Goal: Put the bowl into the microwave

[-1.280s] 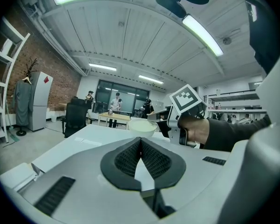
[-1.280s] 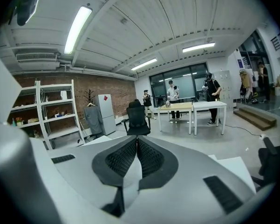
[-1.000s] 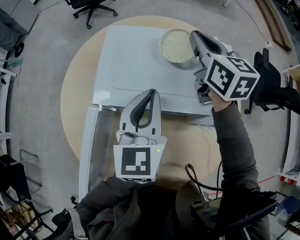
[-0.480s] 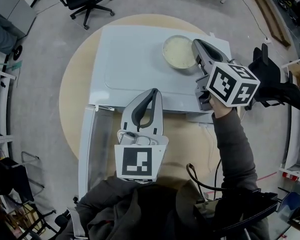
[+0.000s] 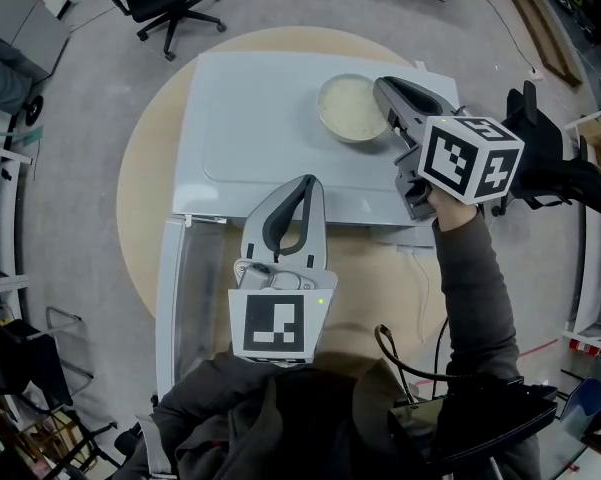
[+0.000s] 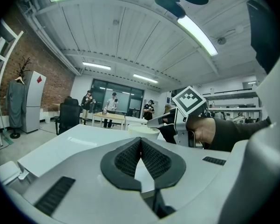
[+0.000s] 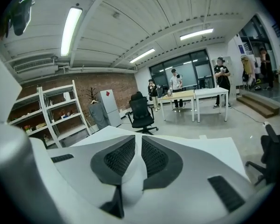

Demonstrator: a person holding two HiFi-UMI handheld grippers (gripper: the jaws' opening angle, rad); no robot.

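Item, bowl (image 5: pixel 348 108): pale, round and upright. It stands on the microwave's (image 5: pixel 260 118) top, towards the rear right corner, and is not yet inside.
Item, microwave: white box on a round table (image 5: pixel 145 198). Its door (image 5: pixel 180 298) is swung out at the microwave's front left. The cavity mouth cannot be seen from above.
Right gripper (image 5: pixel 384 96): at the bowl's right-hand rim, above the microwave's right side. The jaws have just been opening and now stand a little apart. A pale strip between the pads is most likely the rim, and the pads appear not to clamp it.
Left gripper (image 5: pixel 302 186): above the microwave's front edge, well apart from the bowl. Its jaws are together with nothing between them.
Step in hand (judged): getting a secure hold on the bowl for the carry from the microwave's top round to its open front.
Method, grip: seat the rim deeper between the pads before closing, so the wall is held and not just the lip.
Method, carry: keep the bowl level, since its contents cannot be made out. Lift it clear of the top, pass it forward over the front edge, then lower it to the cavity.
Method, clearance: the left gripper sits on the likely path over the front edge and should move aside, or go to steady the door.
Hazard: a shallow one-sided pinch may let the bowl tilt or slip.
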